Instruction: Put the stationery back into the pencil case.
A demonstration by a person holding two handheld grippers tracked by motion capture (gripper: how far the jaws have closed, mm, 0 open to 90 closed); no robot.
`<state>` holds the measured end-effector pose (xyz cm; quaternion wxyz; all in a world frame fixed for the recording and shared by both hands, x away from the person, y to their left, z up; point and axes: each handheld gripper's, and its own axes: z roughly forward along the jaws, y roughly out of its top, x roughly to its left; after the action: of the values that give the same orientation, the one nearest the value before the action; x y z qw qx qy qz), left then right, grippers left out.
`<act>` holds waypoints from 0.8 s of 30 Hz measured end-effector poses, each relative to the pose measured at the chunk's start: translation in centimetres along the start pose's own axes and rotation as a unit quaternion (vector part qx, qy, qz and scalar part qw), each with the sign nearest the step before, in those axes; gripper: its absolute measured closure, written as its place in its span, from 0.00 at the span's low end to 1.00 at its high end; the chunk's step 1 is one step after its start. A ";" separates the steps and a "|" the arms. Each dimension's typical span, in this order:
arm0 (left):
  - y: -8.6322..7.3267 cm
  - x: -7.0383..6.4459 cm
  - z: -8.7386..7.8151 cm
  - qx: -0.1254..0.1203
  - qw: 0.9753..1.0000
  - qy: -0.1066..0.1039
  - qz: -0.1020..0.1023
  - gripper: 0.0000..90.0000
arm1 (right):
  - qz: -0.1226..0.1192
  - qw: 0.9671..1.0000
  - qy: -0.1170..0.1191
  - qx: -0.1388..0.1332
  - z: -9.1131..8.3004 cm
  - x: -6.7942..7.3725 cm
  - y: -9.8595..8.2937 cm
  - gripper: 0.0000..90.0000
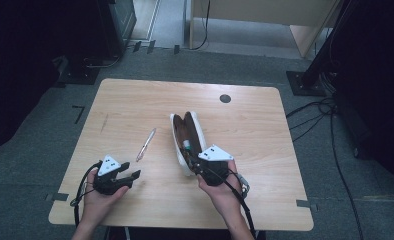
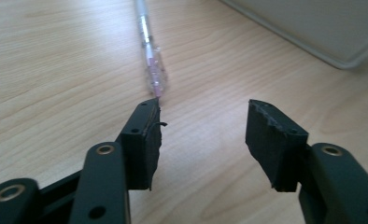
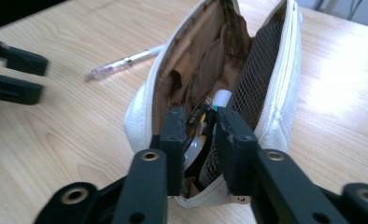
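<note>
While the surface point(image 1: 135, 107) carries a white pencil case point(image 1: 199, 131) unzipped at centre, the right tool point(image 3: 198, 122) reaches inside it, jaws nearly together around contents too jumbled to identify. Left tool point(image 2: 201, 126), jaws apart, faces the unpacked pen point(image 1: 146, 144) at its twelve o'clock.

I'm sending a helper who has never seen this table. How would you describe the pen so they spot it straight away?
On the light wooden table, look just left of the white zip pouch lying open near the middle. The pen lies bare on the wood between that pouch and the open left gripper, whose jaws point at its tip. It is the only slim, clear-barrelled thing there, with a pinkish tint near its tip.
</note>
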<state>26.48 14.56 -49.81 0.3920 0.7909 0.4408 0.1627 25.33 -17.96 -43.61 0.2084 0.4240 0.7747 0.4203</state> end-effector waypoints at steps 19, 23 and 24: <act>2.5 0.1 4.2 0.044 0.997 0.064 -0.013 0.65 | -0.002 0.999 0.034 -0.034 -2.5 -1.7 -0.3 0.64; 3.2 0.0 5.1 0.049 0.996 0.072 -0.009 0.67 | 0.004 0.999 0.034 -0.037 -2.8 -2.1 -0.3 0.64; 3.3 0.0 5.2 0.051 0.996 0.074 -0.011 0.68 | 0.002 0.999 0.033 -0.037 -2.9 -2.2 -0.4 0.64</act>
<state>31.49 11.03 -50.61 0.3192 0.7910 0.4846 0.1937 24.40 -21.27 -42.39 0.1973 0.4033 0.7645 0.4626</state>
